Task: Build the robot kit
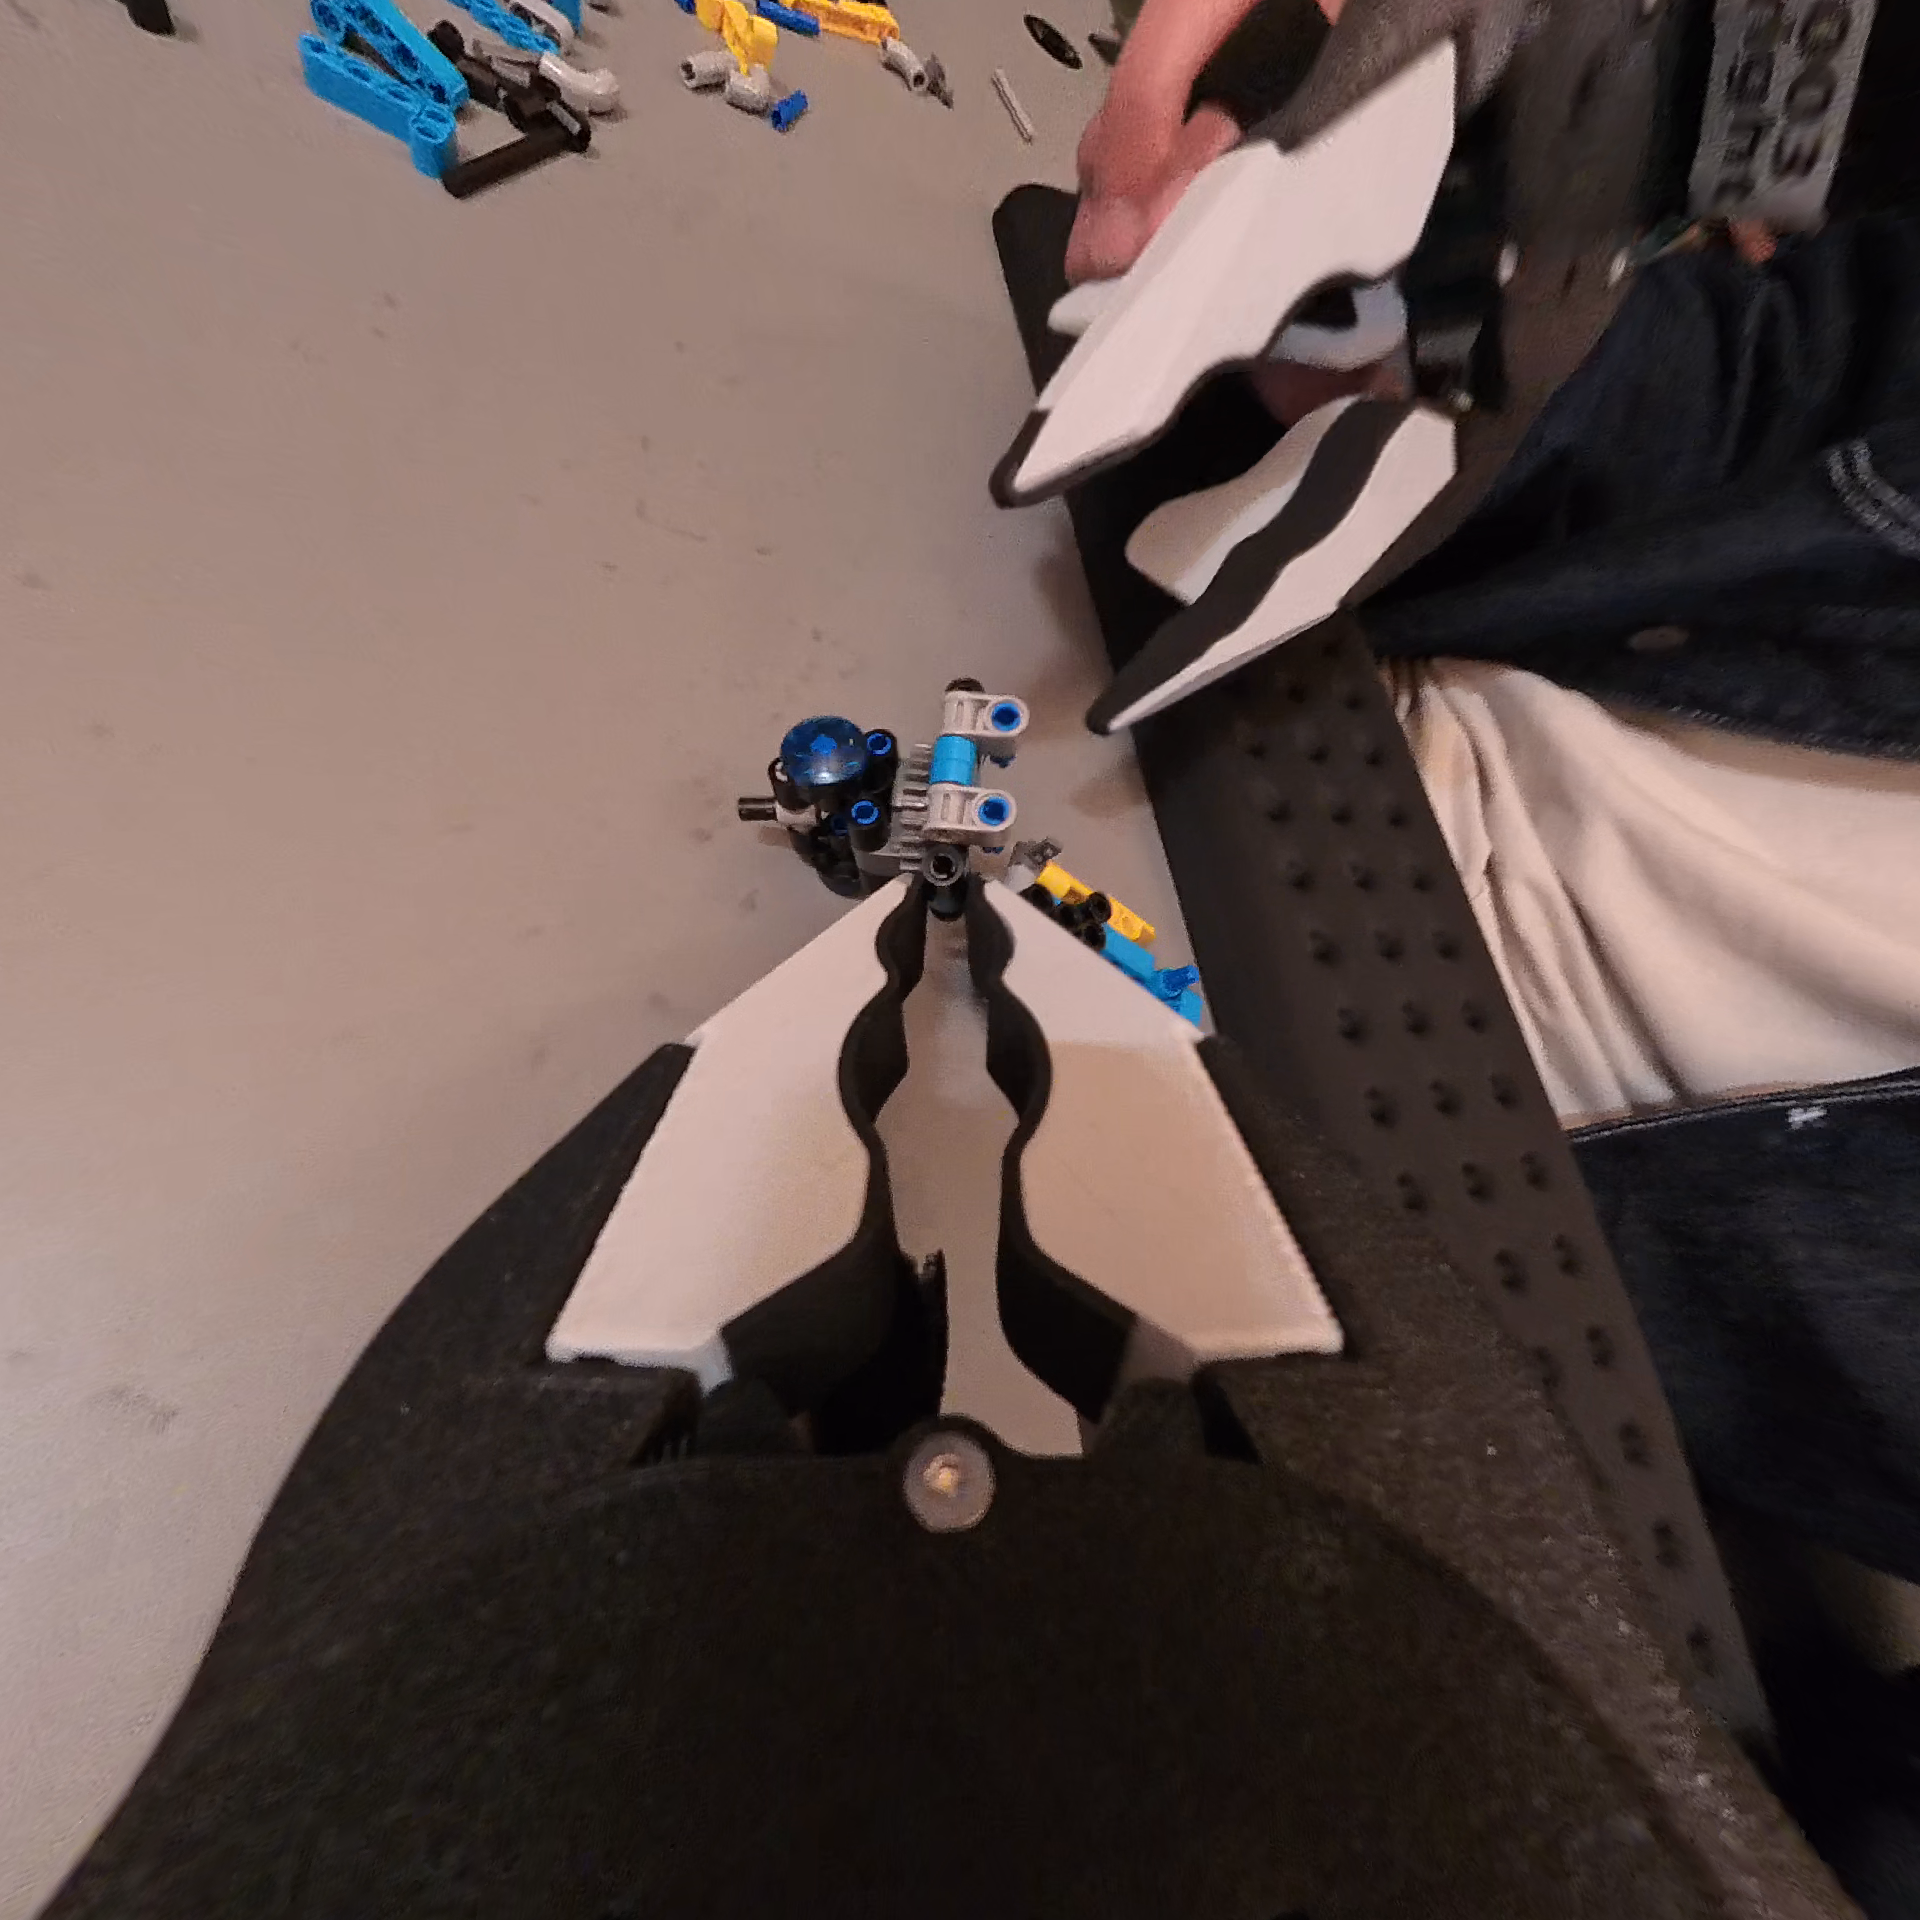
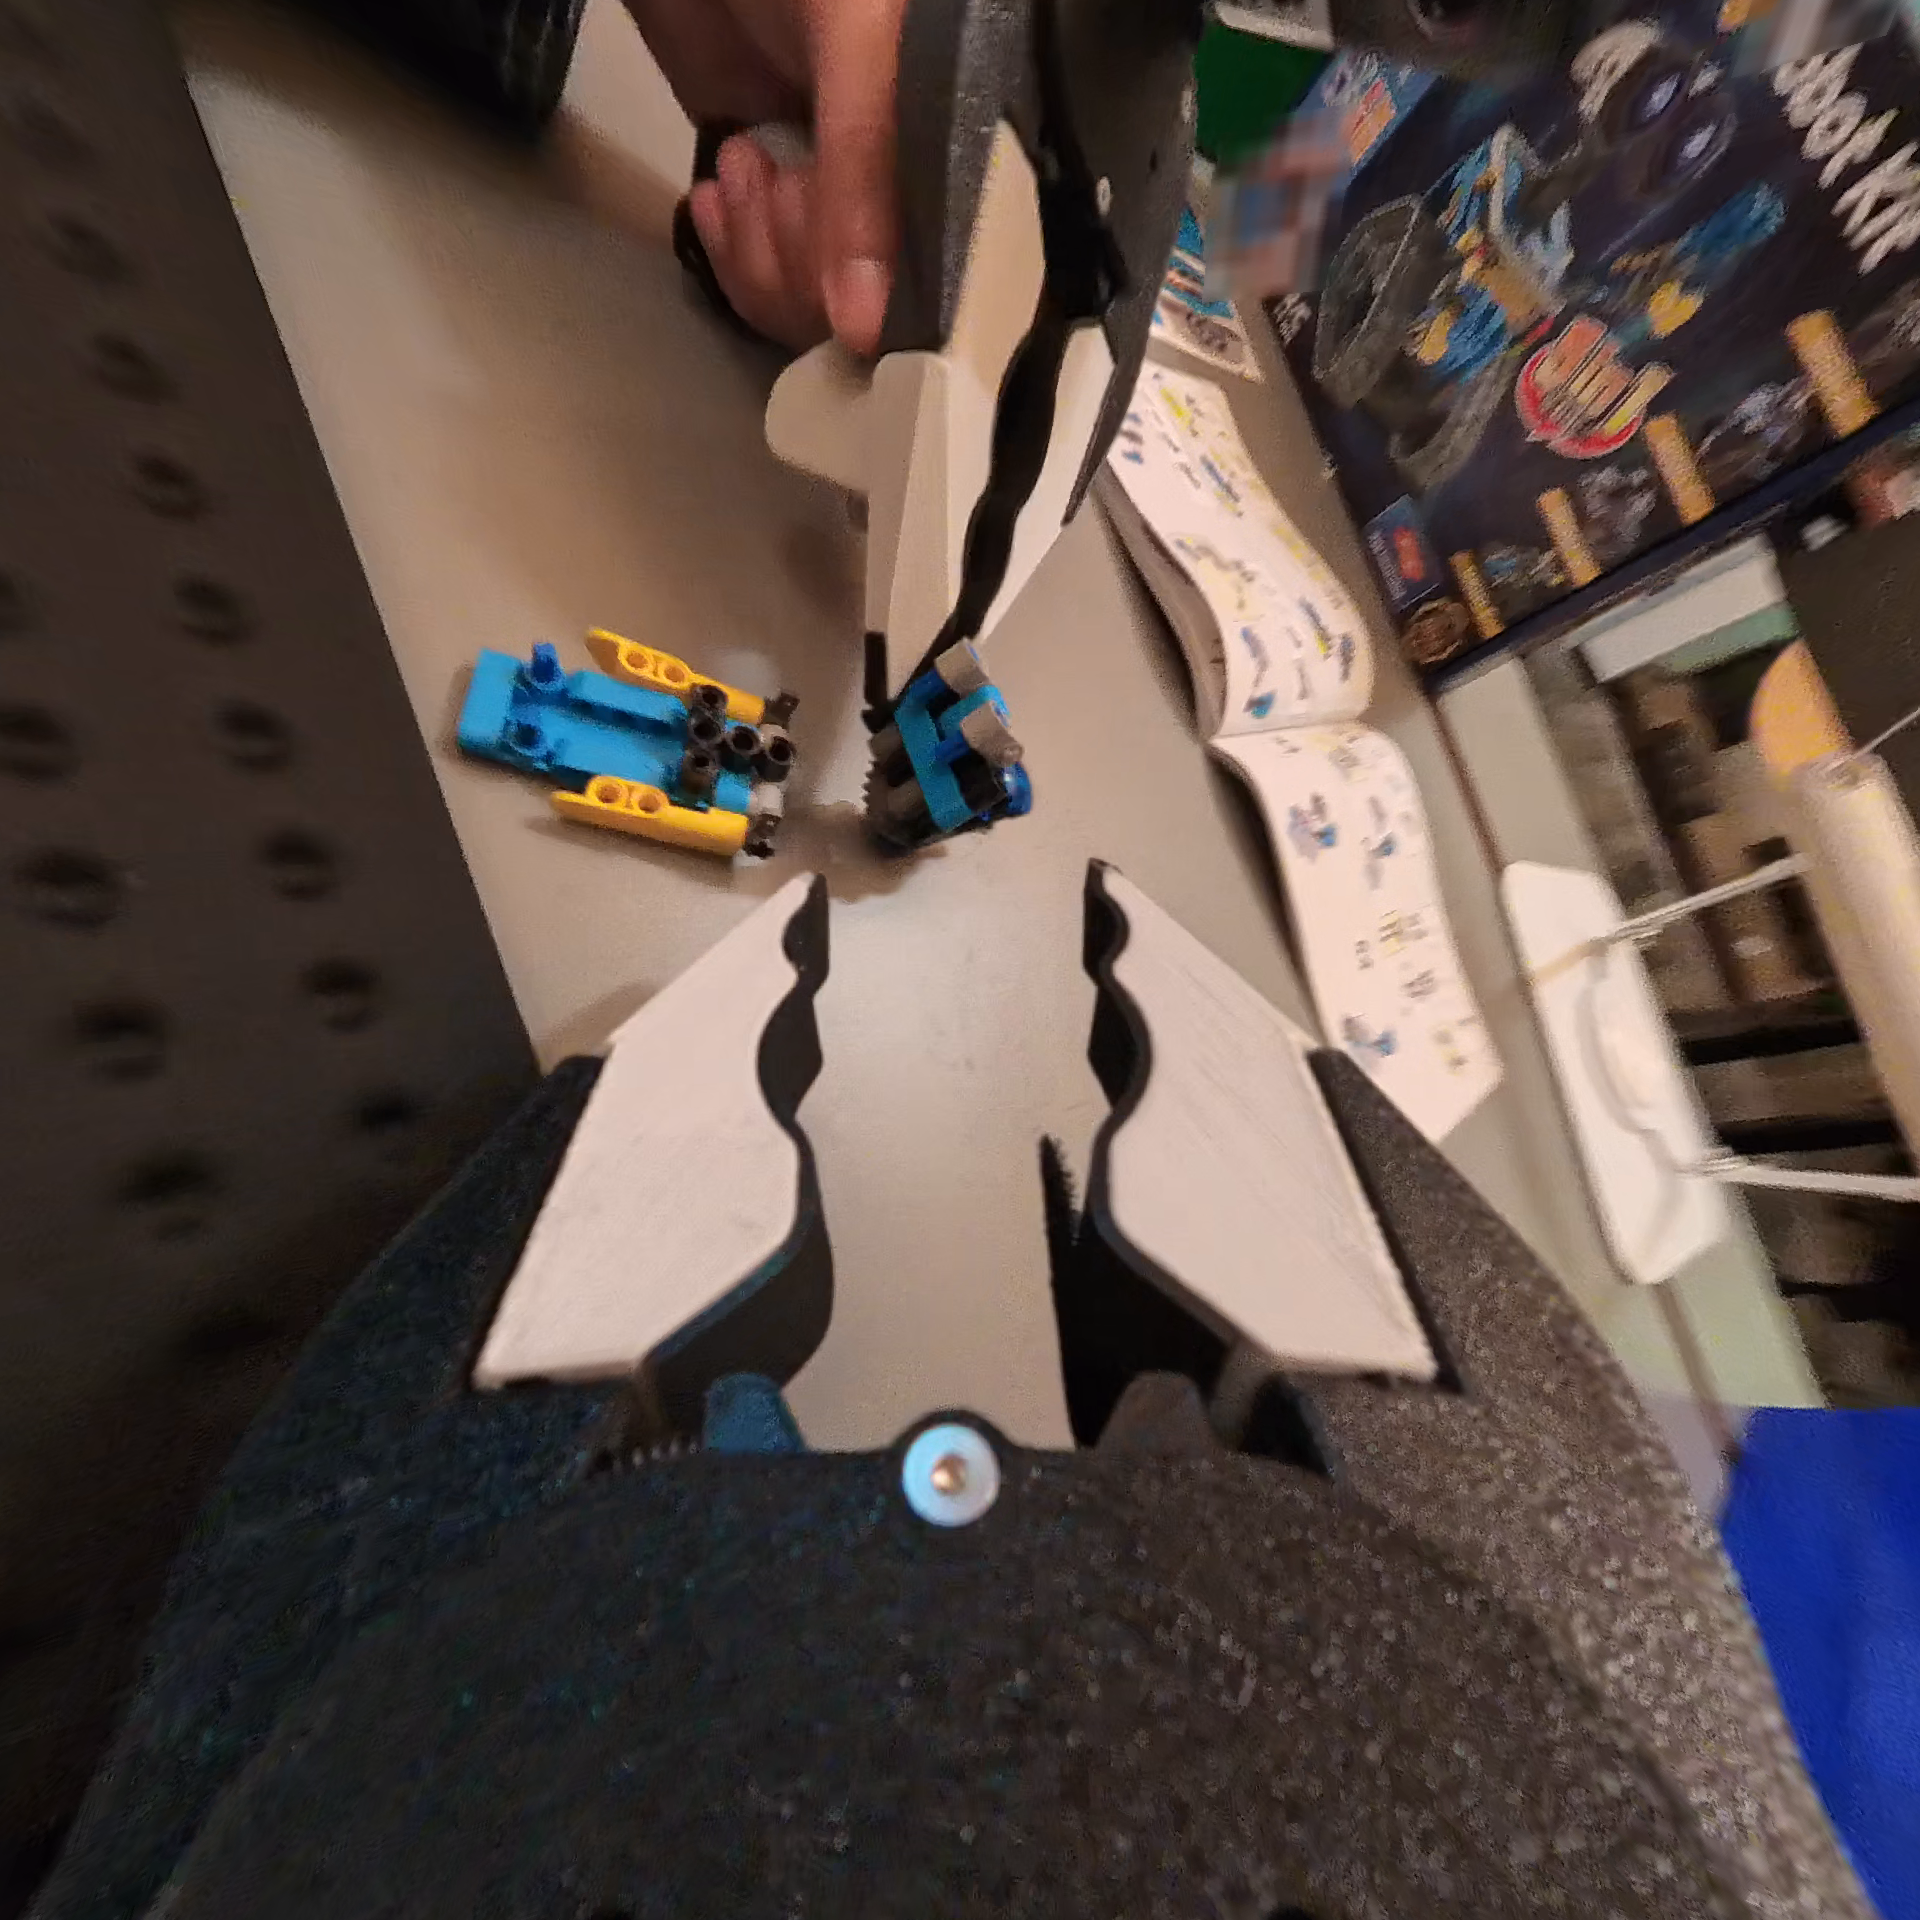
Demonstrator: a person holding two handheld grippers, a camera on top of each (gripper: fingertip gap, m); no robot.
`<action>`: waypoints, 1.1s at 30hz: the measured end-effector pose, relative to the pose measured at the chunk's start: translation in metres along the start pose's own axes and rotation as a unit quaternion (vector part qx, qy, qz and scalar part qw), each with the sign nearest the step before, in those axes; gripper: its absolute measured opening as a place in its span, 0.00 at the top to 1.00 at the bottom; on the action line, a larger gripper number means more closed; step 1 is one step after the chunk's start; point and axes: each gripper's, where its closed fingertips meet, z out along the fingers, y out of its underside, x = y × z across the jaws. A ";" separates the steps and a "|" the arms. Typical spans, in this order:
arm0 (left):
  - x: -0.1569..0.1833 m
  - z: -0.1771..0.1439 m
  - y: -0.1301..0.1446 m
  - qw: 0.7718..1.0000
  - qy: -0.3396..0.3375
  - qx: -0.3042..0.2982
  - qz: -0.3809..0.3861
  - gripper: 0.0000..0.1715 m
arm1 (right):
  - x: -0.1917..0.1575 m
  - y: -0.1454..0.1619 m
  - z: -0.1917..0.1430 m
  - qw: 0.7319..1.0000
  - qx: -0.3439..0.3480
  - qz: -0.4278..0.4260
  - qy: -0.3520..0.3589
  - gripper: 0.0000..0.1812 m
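Left gripper [image 1: 943, 894]: pinched tight on the small brick model [image 1: 904, 790]; table [image 1: 416, 623] under it
Right gripper [image 2: 951, 883]: wide open, holding nothing, near the model; blue-yellow brick piece [image 2: 623, 743] beside the model

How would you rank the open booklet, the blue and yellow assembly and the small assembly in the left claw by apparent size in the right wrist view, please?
1. Open booklet
2. Blue and yellow assembly
3. Small assembly in the left claw

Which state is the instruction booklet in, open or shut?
Open: the instruction booklet lies spread on the table, its illustrated pages facing up.
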 end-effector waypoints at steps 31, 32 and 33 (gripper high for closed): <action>0.004 -0.043 -0.008 0.959 -0.168 0.183 -0.135 0.96 | -0.039 -0.015 0.040 0.930 -0.110 0.310 -0.162 0.70; 0.003 -0.041 -0.004 0.961 -0.198 0.161 -0.105 0.96 | -0.030 -0.018 0.038 0.935 -0.094 0.307 -0.153 0.71; 0.005 -0.037 -0.003 0.963 -0.212 0.146 -0.081 0.96 | -0.021 -0.024 0.034 0.939 -0.067 0.302 -0.150 0.73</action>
